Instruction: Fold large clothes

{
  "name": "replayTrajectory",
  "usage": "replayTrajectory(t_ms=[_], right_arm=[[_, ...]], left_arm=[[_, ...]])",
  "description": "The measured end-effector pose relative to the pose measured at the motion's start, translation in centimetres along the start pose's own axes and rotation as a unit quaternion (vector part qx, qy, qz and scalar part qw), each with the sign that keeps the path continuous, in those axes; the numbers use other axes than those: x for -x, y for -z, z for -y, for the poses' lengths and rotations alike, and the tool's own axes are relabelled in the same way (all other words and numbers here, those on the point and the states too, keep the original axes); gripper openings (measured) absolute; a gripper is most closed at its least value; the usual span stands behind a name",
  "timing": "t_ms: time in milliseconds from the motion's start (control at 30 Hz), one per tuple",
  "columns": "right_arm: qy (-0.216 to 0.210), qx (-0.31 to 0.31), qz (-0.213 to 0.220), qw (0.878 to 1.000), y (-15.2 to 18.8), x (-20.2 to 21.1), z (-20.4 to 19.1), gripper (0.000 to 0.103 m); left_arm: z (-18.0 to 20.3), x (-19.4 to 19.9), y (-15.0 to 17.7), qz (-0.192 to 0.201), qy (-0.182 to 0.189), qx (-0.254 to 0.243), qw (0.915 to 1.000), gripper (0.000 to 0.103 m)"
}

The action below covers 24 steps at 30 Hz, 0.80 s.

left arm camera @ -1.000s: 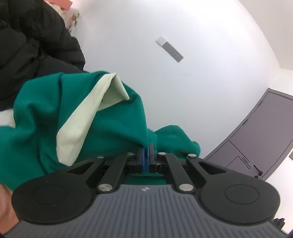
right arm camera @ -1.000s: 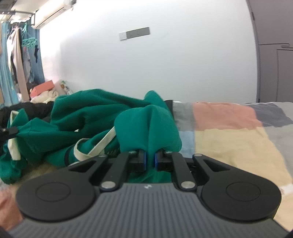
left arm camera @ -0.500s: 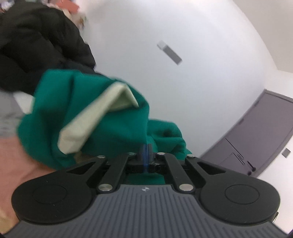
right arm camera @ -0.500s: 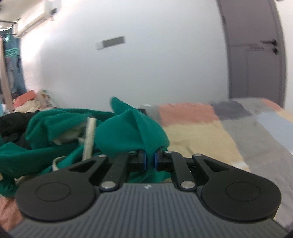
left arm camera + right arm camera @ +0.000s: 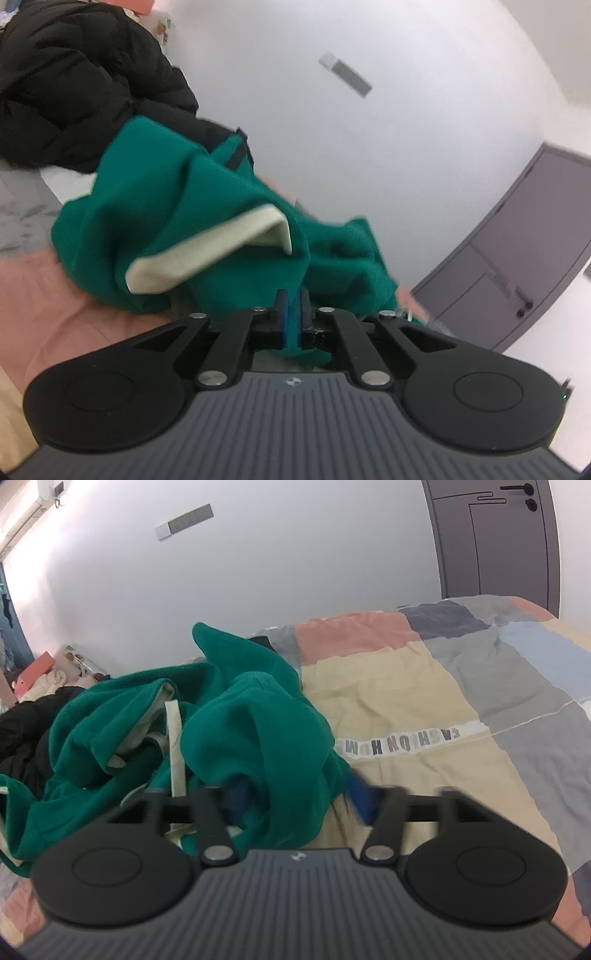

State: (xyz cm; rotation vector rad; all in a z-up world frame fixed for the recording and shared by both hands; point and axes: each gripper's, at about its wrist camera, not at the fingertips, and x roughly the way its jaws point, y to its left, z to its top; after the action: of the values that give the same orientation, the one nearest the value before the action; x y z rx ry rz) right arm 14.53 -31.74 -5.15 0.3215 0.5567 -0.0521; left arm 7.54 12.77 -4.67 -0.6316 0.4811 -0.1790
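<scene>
A large green garment [image 5: 184,206] with a cream lining strip [image 5: 207,254] lies bunched on the bed. My left gripper [image 5: 293,302] still pinches a fold of it between its blue pads, and its jaws are just starting to open. In the right wrist view the same green garment [image 5: 258,731] is heaped at the left of the patchwork bedspread [image 5: 424,686]. My right gripper [image 5: 297,794] has its jaws opening wide. A hump of green cloth sits between the spread fingers, and the pads do not press on it.
A black padded jacket [image 5: 74,85] lies behind the green garment, by the white wall. Other clothes are piled at the far left [image 5: 40,675]. A grey door [image 5: 491,539] stands at the right. The bedspread stretches flat to the right of the heap.
My right gripper, shut on the green cloth before, has spread its jaws and let go. The left gripper has carried its fold along the bed, and the garment has sunk lower.
</scene>
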Motion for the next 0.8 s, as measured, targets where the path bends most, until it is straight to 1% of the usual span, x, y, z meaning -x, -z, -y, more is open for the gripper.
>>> replayTrajectory(t_ms=[33, 67, 100, 167, 233, 333, 367, 400, 467, 500, 567, 667, 800], right_arm=[[-0.001, -0.001, 0.004, 1.000, 0.1, 0.3, 0.1, 0.080], [-0.003, 0.001, 0.011, 1.000, 0.0, 0.6, 0.0, 0.082], [-0.002, 0.007, 0.023, 1.000, -0.1, 0.8, -0.3, 0.082], [0.010, 0.022, 0.051, 0.998, -0.2, 1.5, -1.2, 0.082], [0.013, 0.042, 0.074, 0.996, -0.3, 2.0, -2.4, 0.083], [-0.014, 0.086, 0.093, 0.992, -0.8, 2.0, -5.0, 0.083], [-0.026, 0.100, 0.095, 0.990, -1.0, 1.8, -6.0, 0.085], [-0.041, 0.117, 0.095, 0.988, -1.2, 1.4, -7.3, 0.093], [-0.074, 0.135, 0.092, 0.984, -1.6, 0.7, -9.2, 0.103], [-0.090, 0.147, 0.088, 0.981, -1.7, 0.2, -10.4, 0.103], [-0.104, 0.179, 0.083, 0.975, -1.9, -1.2, -12.9, 0.103], [-0.116, 0.231, 0.080, 0.963, -1.8, -3.6, -16.6, 0.103], [-0.114, 0.274, 0.046, 0.954, -1.6, -7.8, -20.4, 0.103]], left_arm=[[0.2, -0.4, 0.2, -0.007, -0.004, -0.007, 0.9999, 0.012], [0.4, -0.8, 0.5, -0.012, -0.010, -0.013, 0.9998, 0.025], [0.6, -1.1, 0.7, -0.016, -0.015, -0.018, 0.9996, 0.041], [1.0, -1.6, 1.0, -0.018, -0.022, -0.029, 0.9992, 0.052], [1.1, -2.1, 1.1, -0.022, -0.024, -0.038, 0.9988, 0.054], [0.9, -2.7, 0.9, -0.028, -0.025, -0.037, 0.9986, 0.055], [0.7, -2.9, 0.8, -0.029, -0.025, -0.034, 0.9987, 0.056], [0.4, -3.1, 0.7, -0.029, -0.025, -0.032, 0.9987, 0.057], [0.0, -3.5, 0.6, -0.031, -0.028, -0.032, 0.9986, 0.057], [-0.1, -3.6, 0.5, -0.032, -0.030, -0.031, 0.9986, 0.057], [-0.6, -3.9, 0.4, -0.032, -0.032, -0.026, 0.9986, 0.058], [-1.4, -4.1, 0.2, -0.032, -0.031, -0.017, 0.9989, 0.059], [-2.5, -4.8, 0.1, -0.030, -0.036, -0.017, 0.9987, 0.061]])
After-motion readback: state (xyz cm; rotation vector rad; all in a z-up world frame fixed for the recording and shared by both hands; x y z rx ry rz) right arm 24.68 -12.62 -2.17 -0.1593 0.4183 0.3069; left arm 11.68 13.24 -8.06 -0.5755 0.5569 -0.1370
